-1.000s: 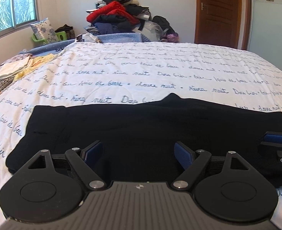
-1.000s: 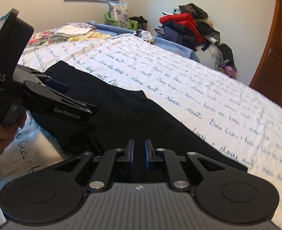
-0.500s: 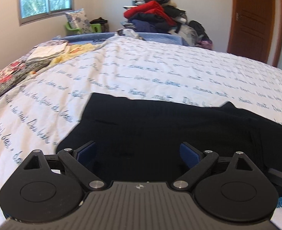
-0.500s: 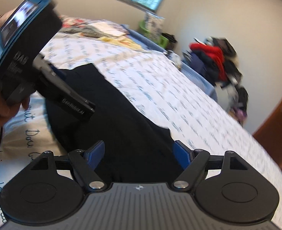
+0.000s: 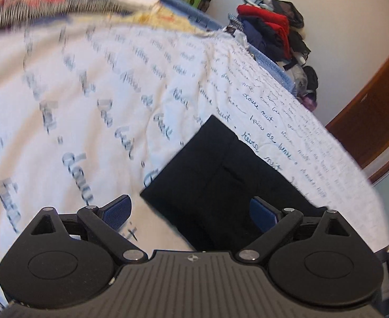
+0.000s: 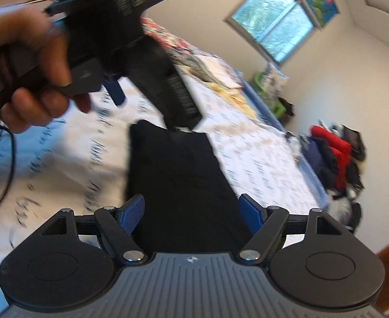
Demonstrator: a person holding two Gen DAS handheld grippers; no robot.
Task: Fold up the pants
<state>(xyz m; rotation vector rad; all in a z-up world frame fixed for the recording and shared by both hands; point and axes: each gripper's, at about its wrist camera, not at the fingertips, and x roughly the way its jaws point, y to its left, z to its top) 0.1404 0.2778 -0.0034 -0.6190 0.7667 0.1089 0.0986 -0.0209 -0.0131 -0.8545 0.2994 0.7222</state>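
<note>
- The left gripper has its jaws wide apart; nothing is pinched between the blue pads, and it hangs above the near corner of the black pants.
- The right gripper also stands apart and holds nothing; the pants lie under the gap.
- The pants are flat on the white bedspread with handwriting print, folded into a long dark strip.
- In the right wrist view a hand holds the left gripper above the far end of the pants.
- A pile of clothes sits beyond the bed.
</note>
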